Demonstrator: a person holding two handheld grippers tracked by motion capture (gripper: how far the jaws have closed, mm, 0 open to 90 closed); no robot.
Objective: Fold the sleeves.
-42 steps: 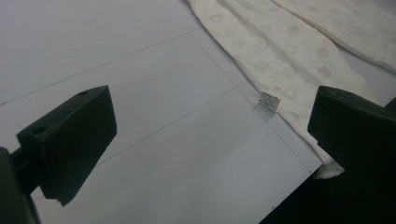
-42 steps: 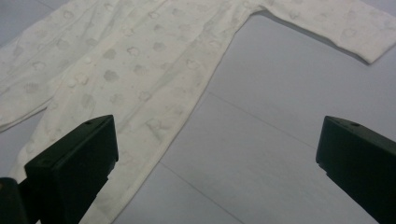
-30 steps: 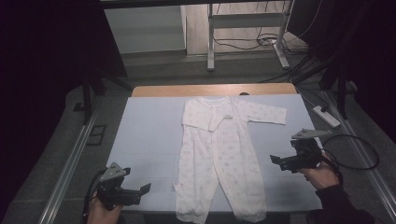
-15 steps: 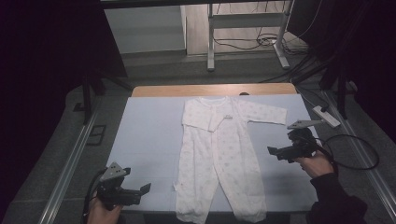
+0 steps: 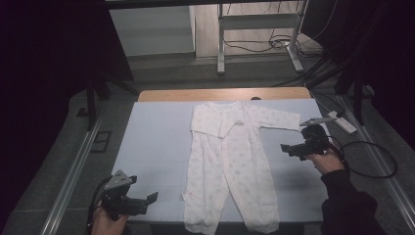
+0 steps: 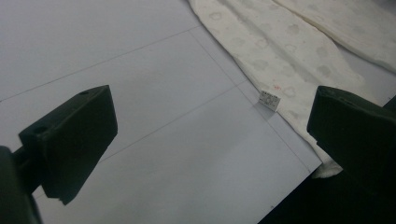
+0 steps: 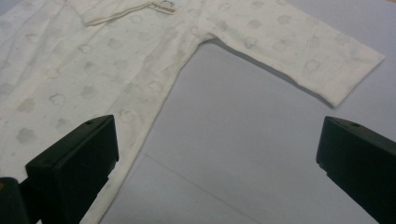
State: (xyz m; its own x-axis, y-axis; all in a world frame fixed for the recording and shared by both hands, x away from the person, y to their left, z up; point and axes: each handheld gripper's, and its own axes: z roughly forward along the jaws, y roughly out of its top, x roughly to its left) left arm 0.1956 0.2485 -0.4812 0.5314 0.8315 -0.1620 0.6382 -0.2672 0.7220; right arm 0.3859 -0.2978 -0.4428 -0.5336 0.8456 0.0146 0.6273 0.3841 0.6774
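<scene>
Meanwhile romper (image 5: 229, 161) flat, just left of wide-jawed right gripper (image 5: 293, 149).

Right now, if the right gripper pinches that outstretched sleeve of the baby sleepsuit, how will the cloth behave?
Probably floppy: the sleepsuit lies flat and thin on the table, so a pinched sleeve would likely drape and drag the body after it. It looks light, so it may slide on the smooth surface instead of staying put. The right gripper, jaws open, isn't touching it yet.
</scene>
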